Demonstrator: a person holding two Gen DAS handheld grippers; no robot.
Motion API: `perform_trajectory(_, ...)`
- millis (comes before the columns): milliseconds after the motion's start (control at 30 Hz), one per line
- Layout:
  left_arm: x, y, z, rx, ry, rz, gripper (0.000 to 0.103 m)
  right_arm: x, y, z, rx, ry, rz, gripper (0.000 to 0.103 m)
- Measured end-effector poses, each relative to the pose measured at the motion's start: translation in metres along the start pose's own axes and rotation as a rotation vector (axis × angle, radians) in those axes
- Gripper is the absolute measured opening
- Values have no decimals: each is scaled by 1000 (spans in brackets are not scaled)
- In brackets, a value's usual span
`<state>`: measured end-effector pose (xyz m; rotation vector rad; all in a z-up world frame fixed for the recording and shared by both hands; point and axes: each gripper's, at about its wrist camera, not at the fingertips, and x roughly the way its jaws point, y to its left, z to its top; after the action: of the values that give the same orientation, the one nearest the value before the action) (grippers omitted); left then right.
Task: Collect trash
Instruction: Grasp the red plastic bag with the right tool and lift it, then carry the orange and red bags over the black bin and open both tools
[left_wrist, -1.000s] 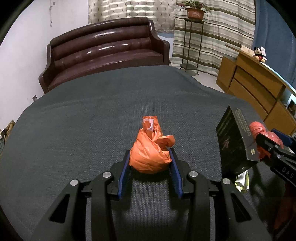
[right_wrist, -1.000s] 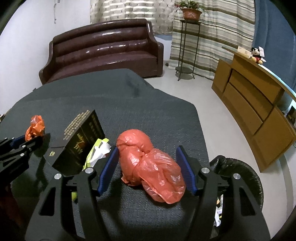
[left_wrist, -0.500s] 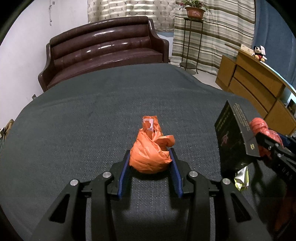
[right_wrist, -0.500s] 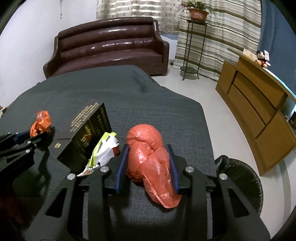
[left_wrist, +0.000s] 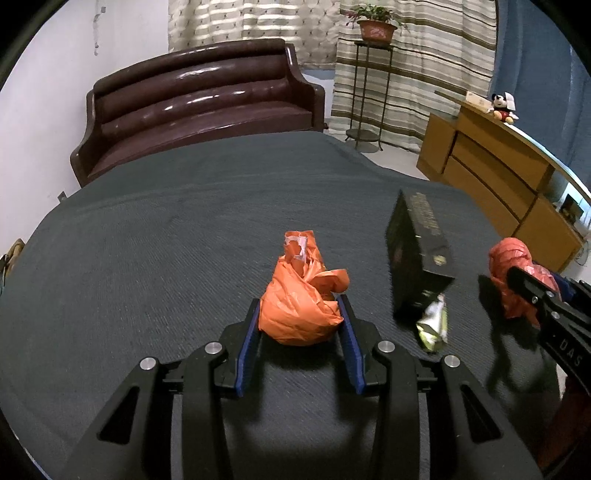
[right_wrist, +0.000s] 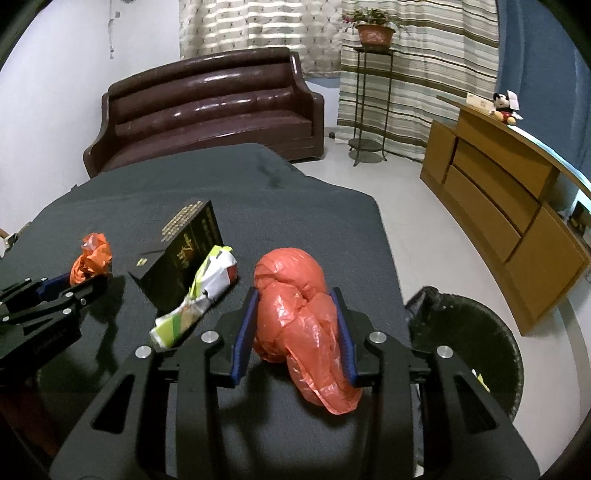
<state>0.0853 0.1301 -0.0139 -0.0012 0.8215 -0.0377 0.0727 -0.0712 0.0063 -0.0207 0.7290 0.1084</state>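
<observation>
The left gripper (left_wrist: 300, 325) pinches the crumpled orange bag (left_wrist: 301, 299) between its narrow jaws, and the right gripper (right_wrist: 295, 325) squeezes the red bag (right_wrist: 299, 306) the same way, both just over the dark table cloth (left_wrist: 147, 258). I judge the picking step done; next, each bag must be carried to the black bin (right_wrist: 476, 347) on the floor beside the table and released.

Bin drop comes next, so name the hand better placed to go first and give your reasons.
Right. The right gripper is shut on the red bag, with the black bin just beside it below the table edge. The left gripper, holding the orange bag, sits farther away.
</observation>
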Motion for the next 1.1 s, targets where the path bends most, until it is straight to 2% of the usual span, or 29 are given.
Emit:
perform_trajectory(400, -33, -37, -10, 68, -69, -52, 40, -41, -45, -14, 64, -63, -79, 37)
perform_trajectory(800, -48, -109, -19, 182, -129, -142, 40, -72, -97, -30, 134, -109, -177, 37)
perform_trajectory(1100, -40, -160, -18, 247, -152, -198, 40, -81, -135, -38, 191, -127, -258, 37)
